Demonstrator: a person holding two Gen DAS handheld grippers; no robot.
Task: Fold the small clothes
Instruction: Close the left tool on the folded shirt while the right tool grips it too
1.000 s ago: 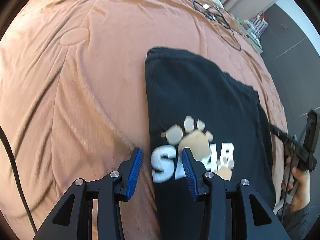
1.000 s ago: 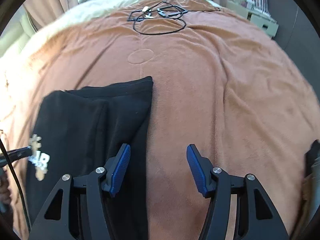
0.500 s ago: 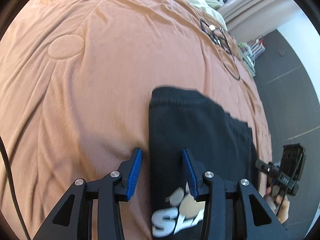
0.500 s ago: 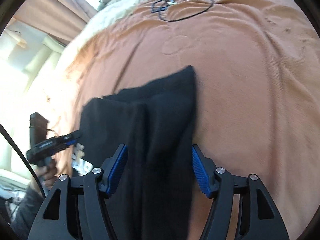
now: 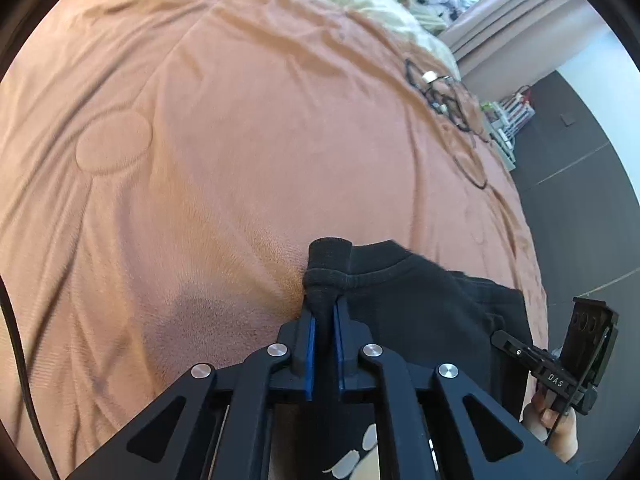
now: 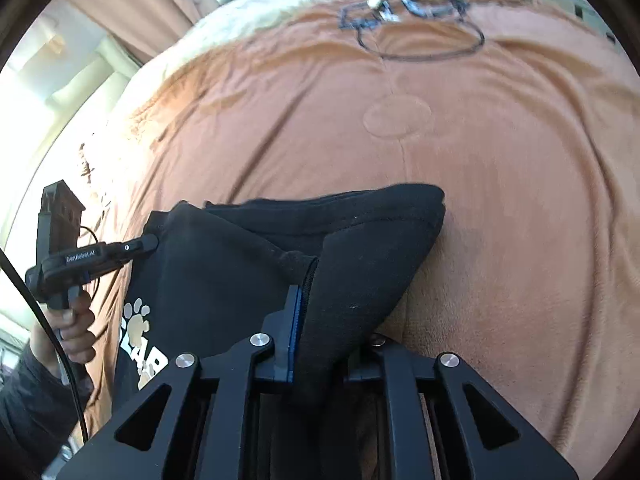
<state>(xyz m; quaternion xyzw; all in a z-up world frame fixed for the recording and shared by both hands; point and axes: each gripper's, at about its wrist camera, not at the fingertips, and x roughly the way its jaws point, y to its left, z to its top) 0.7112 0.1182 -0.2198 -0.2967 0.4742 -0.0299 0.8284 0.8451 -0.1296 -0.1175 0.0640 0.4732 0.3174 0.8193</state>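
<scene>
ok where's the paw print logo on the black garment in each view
Left wrist: paw print logo at the bottom edge, partly hidden behind the left gripper.
Right wrist: logo at lower left, beside the hand holding the other gripper.
Shared landmark: the tangled black cable on the orange blanket.

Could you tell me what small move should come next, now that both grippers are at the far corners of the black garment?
Probably lift both corners together and bring them back toward the paw-print end. The left gripper is pinched on one far corner of the black garment, and the right gripper is closing on the other.
</scene>
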